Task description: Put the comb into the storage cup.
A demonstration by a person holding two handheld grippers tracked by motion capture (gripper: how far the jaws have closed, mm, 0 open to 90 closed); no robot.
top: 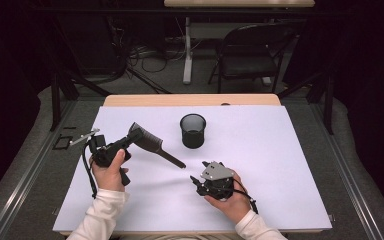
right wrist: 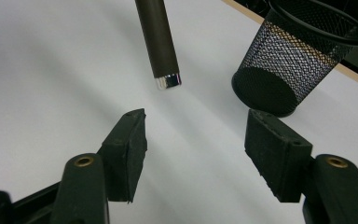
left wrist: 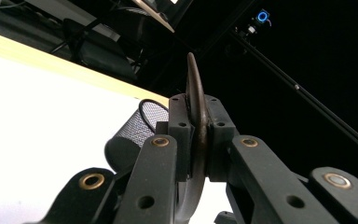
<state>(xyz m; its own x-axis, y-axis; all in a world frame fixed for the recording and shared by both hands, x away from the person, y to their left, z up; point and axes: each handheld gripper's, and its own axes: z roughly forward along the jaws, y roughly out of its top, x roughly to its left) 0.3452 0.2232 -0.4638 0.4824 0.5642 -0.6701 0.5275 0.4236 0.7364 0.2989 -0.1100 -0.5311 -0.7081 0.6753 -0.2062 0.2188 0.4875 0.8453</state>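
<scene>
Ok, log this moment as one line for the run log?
left gripper: shut on comb | right gripper: open, nothing between jaws | comb handle tip: off the table, just ahead of right gripper | mesh cup: upright, empty

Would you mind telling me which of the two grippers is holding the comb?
The left gripper, shut on the comb at its toothed end. The right gripper stands open with nothing between its jaws.

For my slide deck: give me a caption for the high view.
Left gripper clamps a dark comb by its head; right gripper, jaws open, waits near its handle beside the mesh cup.
</scene>
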